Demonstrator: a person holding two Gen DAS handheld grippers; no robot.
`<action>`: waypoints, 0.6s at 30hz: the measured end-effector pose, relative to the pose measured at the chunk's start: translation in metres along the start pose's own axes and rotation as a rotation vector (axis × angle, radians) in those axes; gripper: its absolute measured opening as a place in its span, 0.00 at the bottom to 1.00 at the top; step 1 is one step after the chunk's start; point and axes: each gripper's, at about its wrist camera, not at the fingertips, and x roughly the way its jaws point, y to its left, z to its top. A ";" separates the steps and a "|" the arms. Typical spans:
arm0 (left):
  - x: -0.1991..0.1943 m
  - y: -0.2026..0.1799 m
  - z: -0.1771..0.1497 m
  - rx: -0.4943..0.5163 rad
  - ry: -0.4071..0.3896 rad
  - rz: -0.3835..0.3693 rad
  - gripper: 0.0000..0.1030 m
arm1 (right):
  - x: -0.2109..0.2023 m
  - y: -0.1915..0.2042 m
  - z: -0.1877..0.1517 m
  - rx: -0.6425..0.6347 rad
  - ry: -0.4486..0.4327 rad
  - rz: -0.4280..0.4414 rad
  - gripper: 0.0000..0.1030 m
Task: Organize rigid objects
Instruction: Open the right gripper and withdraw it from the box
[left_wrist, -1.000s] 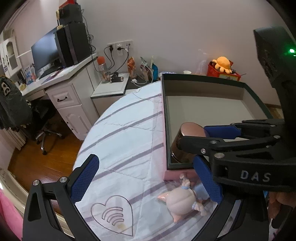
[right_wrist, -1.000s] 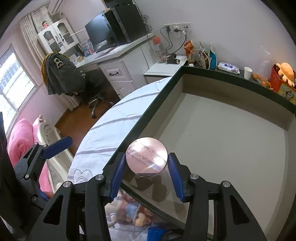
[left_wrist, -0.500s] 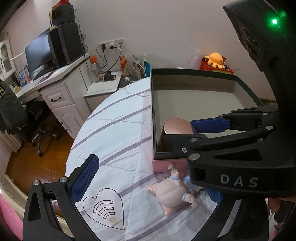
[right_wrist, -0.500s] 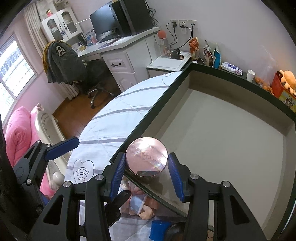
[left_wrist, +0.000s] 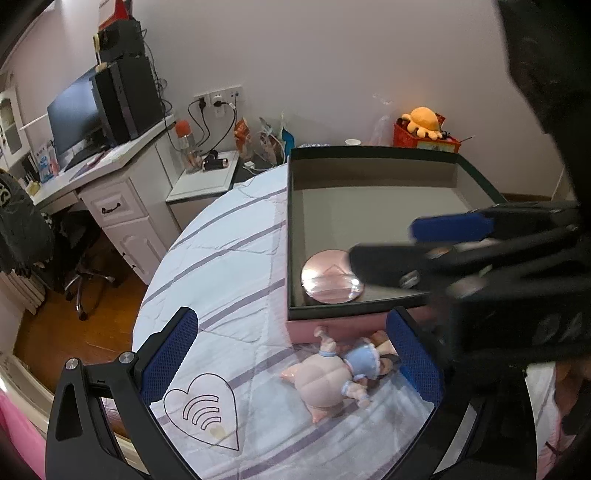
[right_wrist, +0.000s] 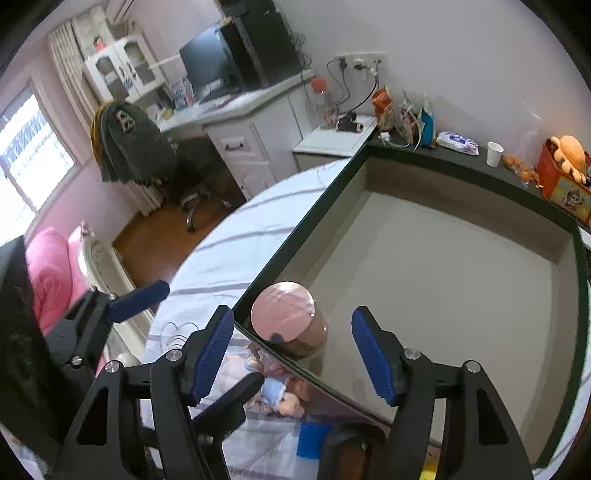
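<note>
Inside the near corner of the box (right_wrist: 461, 280), a pink round tin (right_wrist: 287, 320) stands on the floor against the dark rim, so one item looks put away. Right tool (right_wrist: 291, 354) has its jaws opening, pads clear of the tin on either side. Outside, on the striped bed cover (left_wrist: 221, 266), a doll (left_wrist: 332, 373) lies between the spread, empty jaws of the left tool (left_wrist: 291, 362), likely next.

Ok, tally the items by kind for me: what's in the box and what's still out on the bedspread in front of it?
Round pink-lidded tins, in the box: 1
Dolls, on the bedspread: 1
Total: 2
</note>
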 end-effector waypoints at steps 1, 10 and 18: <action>-0.004 -0.002 0.000 0.004 -0.007 -0.002 1.00 | -0.007 -0.001 -0.002 0.002 -0.016 -0.013 0.67; -0.040 -0.024 -0.008 0.019 -0.043 -0.014 1.00 | -0.092 -0.022 -0.058 0.030 -0.154 -0.239 0.77; -0.074 -0.023 -0.033 -0.075 -0.058 -0.025 1.00 | -0.133 -0.051 -0.122 0.149 -0.166 -0.367 0.79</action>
